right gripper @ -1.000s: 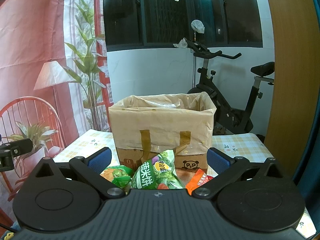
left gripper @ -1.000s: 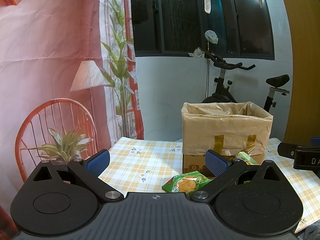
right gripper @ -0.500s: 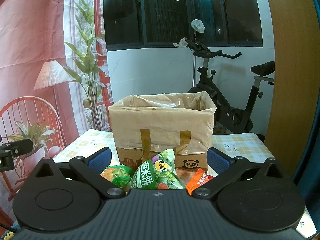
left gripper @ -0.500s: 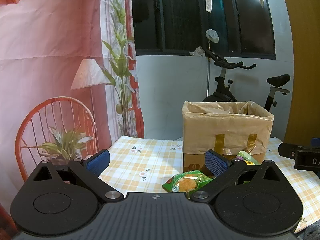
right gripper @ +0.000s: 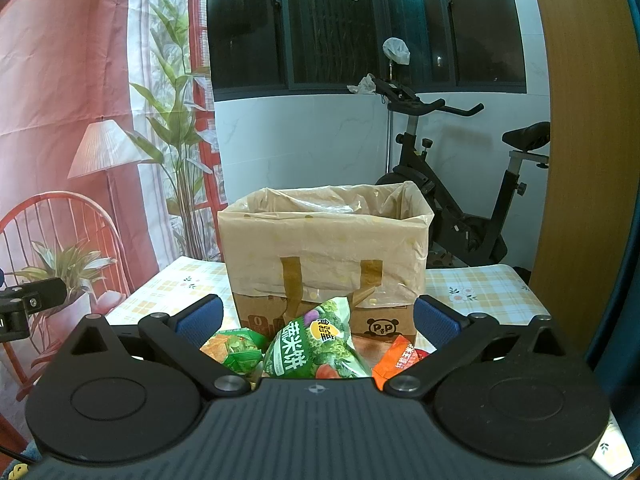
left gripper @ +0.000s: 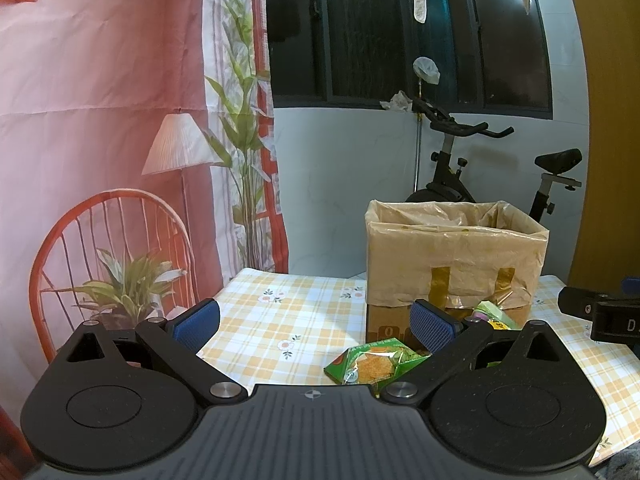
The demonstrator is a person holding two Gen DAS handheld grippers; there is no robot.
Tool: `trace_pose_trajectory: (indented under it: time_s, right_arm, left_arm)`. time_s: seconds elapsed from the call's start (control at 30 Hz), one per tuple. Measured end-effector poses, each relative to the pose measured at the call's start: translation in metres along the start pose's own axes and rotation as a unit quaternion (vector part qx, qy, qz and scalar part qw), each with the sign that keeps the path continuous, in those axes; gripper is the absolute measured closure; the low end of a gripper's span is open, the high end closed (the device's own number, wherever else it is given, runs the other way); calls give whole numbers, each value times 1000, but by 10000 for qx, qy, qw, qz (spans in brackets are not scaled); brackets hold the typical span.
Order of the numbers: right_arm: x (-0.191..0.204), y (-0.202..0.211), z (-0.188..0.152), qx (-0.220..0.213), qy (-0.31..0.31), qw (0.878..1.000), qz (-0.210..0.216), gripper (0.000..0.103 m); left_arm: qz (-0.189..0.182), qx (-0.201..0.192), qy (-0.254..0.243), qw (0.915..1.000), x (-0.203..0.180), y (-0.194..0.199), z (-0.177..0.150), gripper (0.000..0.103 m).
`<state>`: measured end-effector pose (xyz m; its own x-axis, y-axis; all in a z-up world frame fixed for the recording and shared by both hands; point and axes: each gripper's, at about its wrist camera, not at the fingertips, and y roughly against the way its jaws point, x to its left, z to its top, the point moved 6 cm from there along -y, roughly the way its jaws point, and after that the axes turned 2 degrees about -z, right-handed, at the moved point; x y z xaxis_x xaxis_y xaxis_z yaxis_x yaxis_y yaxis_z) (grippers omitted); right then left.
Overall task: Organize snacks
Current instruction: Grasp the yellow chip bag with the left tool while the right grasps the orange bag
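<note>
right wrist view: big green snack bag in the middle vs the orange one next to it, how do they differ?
The big green bag looks larger than the orange bag. It stands centred between the open fingers of the right gripper; the orange bag sits right of it, partly hidden by the gripper. Both are sealed packets lying before the lined box, ungripped.

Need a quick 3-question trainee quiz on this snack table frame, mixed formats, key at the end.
1. True or false: the right gripper is shut on the big green snack bag.
2. The orange packet lies on which side of the big green snack bag in the right wrist view? A) left B) right C) behind the box
3. Fill in: the cardboard box is lined with a plastic ____.

Key:
1. False. Both it and the left gripper have their jaws wide apart and hold nothing.
2. B
3. bag; its edge is folded over the rim and taped down.
</note>
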<state>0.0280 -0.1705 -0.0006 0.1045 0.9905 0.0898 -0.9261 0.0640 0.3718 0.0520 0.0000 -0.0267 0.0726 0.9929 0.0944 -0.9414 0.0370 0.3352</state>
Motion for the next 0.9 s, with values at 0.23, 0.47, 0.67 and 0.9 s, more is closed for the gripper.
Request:
trace_pose_trajectory:
  time_s: [0.23, 0.47, 0.67, 0.9]
  right_arm:
    - [-4, -4, -1, -88, -70, 9999, 44, 0]
    - [-24, -32, -16, -199, -63, 9996, -183, 0]
    - [-28, -61, -41, 4, 22, 9997, -255, 0]
    - [-36, -77, -64, 113, 5, 9995, -294, 0]
  left_arm:
    - [43, 1, -5, 10000, 0, -25, -4, 1]
    - [-151, 422, 118, 9989, -7, -76, -32, 3]
    - [-429, 1106, 384, 9922, -15, -110, -67, 6]
    - [-844, 1476, 640, 9834, -22, -136, -96, 7]
